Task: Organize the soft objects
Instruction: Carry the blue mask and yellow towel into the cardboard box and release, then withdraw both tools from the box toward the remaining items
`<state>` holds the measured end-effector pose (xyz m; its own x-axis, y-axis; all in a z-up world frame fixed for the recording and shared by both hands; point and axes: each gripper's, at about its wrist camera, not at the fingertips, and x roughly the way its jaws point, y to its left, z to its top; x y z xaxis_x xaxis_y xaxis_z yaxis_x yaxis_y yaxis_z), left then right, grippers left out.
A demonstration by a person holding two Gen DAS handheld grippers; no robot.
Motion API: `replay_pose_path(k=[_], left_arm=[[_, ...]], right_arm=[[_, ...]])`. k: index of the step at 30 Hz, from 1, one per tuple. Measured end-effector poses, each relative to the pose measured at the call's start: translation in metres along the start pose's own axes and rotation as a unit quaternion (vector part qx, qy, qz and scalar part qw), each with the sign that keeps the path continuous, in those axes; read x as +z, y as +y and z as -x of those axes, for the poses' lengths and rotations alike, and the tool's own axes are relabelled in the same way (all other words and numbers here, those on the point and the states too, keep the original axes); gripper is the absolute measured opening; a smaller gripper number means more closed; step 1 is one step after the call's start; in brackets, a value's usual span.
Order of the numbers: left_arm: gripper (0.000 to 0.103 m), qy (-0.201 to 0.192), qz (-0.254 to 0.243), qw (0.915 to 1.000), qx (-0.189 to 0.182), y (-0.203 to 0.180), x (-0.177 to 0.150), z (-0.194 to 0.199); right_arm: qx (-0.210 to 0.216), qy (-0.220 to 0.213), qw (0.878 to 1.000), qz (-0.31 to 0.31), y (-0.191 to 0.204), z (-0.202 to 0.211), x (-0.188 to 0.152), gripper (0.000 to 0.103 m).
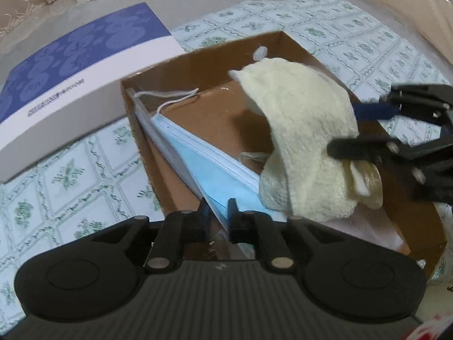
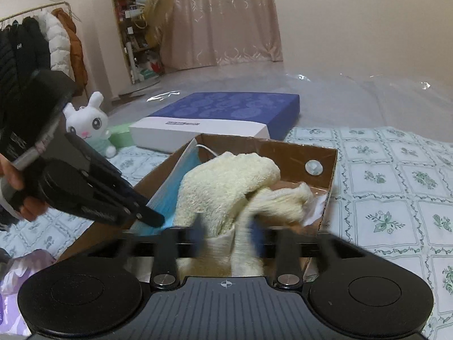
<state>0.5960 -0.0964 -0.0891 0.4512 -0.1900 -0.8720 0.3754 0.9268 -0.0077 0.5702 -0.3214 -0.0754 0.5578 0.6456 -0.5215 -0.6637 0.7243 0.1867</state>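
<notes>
Over the brown cardboard box (image 1: 308,56): depositing step. Left gripper (image 1: 218,212) narrowly parted around blue mask (image 1: 209,170); right gripper (image 2: 226,235) half-open, cream fleece (image 2: 226,181) between, seemingly released. Next: withdraw cleanly.

Your way into the cardboard box (image 2: 325,153) is crowded: cream towel (image 2: 226,181) fills its middle, blue mask (image 1: 209,164) lines one wall. Patterned bedsheet (image 2: 396,184) beside it lies open.
</notes>
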Motion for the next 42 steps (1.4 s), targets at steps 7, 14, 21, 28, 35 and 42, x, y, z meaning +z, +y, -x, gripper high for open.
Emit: replay_pose_path(k=[7,14,21,28,35,42], left_arm=[[0.034,-0.028,-0.014,0.9992,-0.025,-0.004,-0.010,0.030],[0.034,-0.058,-0.024,0.9977,-0.024,-0.007,-0.028,0.064],[0.034,-0.083,-0.027,0.9954,-0.040,-0.017,-0.055,0.101],[0.034,-0.103,-0.009,0.9939,-0.036,-0.027,-0.091,0.141],[0.034,-0.119,0.014,0.9920,-0.042,-0.034,-0.134,0.184],[0.036,-0.144,0.036,0.9886,-0.027,-0.037,-0.189,0.231]], right_arm=[[0.007,-0.035,0.999,-0.013,0.002,0.019,0.002,0.062],[0.010,-0.042,0.998,-0.041,-0.001,0.048,-0.003,0.062],[-0.025,-0.047,0.996,-0.075,-0.002,0.094,-0.019,0.062],[-0.058,-0.060,0.991,-0.107,0.007,0.151,-0.043,0.062],[-0.066,-0.091,0.984,-0.136,0.031,0.210,-0.065,0.062],[-0.058,-0.106,0.981,-0.154,0.076,0.256,-0.098,0.062]])
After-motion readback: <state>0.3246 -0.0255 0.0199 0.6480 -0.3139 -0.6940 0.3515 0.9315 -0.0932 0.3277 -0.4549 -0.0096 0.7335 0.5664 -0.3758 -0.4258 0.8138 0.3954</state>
